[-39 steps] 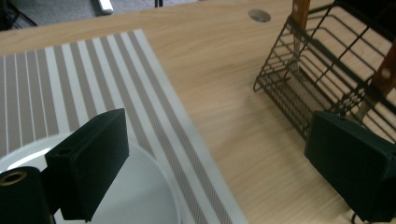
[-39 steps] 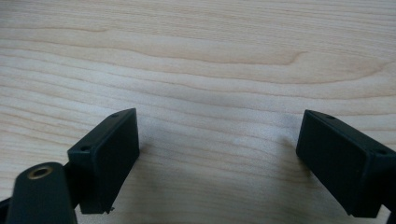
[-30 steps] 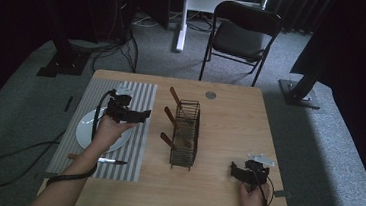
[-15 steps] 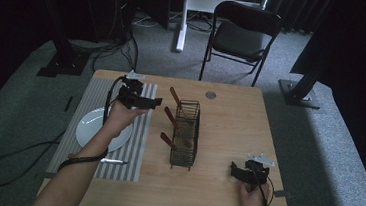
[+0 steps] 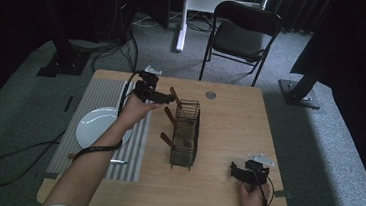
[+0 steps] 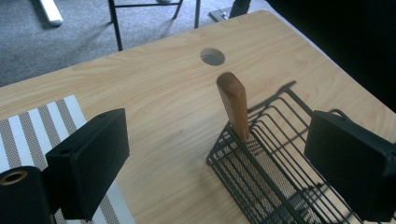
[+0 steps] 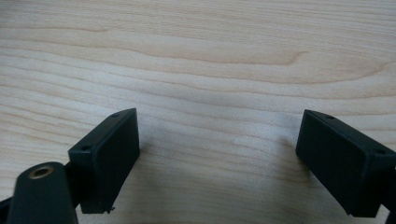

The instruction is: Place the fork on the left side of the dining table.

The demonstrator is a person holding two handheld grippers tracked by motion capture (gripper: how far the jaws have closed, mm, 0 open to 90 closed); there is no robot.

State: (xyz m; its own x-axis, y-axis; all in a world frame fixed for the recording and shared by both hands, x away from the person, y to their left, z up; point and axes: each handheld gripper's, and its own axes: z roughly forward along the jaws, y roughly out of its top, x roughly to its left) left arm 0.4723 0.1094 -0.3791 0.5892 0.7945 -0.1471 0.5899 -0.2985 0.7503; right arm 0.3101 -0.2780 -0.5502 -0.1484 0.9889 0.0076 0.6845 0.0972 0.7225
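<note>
1. My left gripper [image 5: 164, 98]: jaws apart, just now narrowing, nothing between them; lined up on the wooden handle [image 6: 234, 110] at the wire rack's [image 5: 186, 133] far end, I judge, to pull it.
2. My right gripper [image 5: 241, 172]: jaws apart, parked empty on the table [image 5: 230, 117].
3. Left gripper view: handle leaning on the rim. High view: two more handles, white plate [image 5: 96, 127] on the striped mat [image 5: 102, 96].

A wire rack [image 5: 186, 133] stands mid-table, with wooden handles [image 5: 174, 96] sticking out of its left side. Left of it lies a striped mat [image 5: 102, 96] with a plate [image 5: 94, 125] on it. Behind the table [image 5: 229, 122] stands a chair [image 5: 242, 33]
</note>
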